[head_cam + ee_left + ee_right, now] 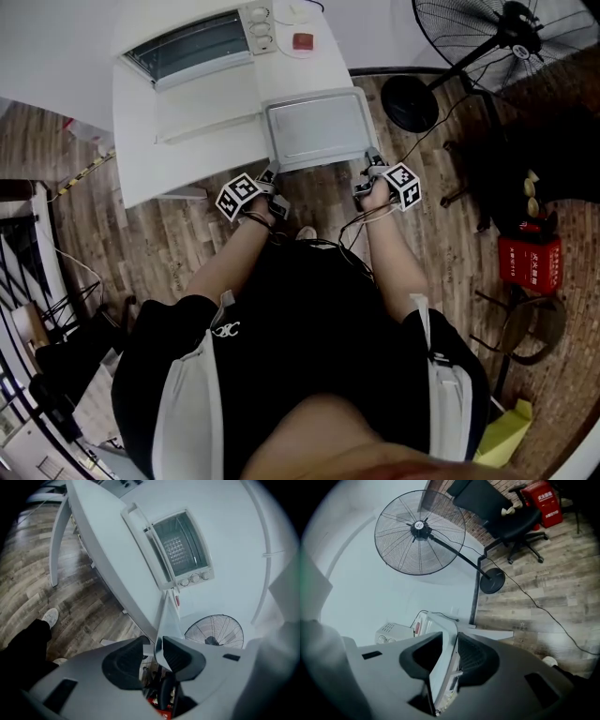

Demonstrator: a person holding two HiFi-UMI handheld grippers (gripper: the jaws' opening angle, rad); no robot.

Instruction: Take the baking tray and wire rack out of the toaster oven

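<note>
baking tray (316,127) flat and open side up at the near right corner of the white surface (187,141), in front of the toaster oven (202,42) and off to its right. long axis running side to side, roughly in line with the oven's front; near long edge turned toward the person and reaching past the surface's edge. bed of the tray showing plain grey metal.

left hand-held gripper (270,173) at the tray's near left corner, jaws parted – thin rim standing between them, against one pad and clear of the other in the left gripper view (152,646). right hand-held gripper (370,161) at the near right corner, closed on the tray's rim, both pads against it (449,641).

just right of the oven, on the same surface, a small red object (302,40). farther right of the oven, on the wooden floor (169,244), a standing fan (487,28) with a round black base (410,103) and a trailing cable. beyond the fan, well away from the oven, a dark office chair (525,159) and a red box (530,262).

through the oven's glass front, a faint grid pattern in the left gripper view – cannot tell whether it is the wire rack.
</note>
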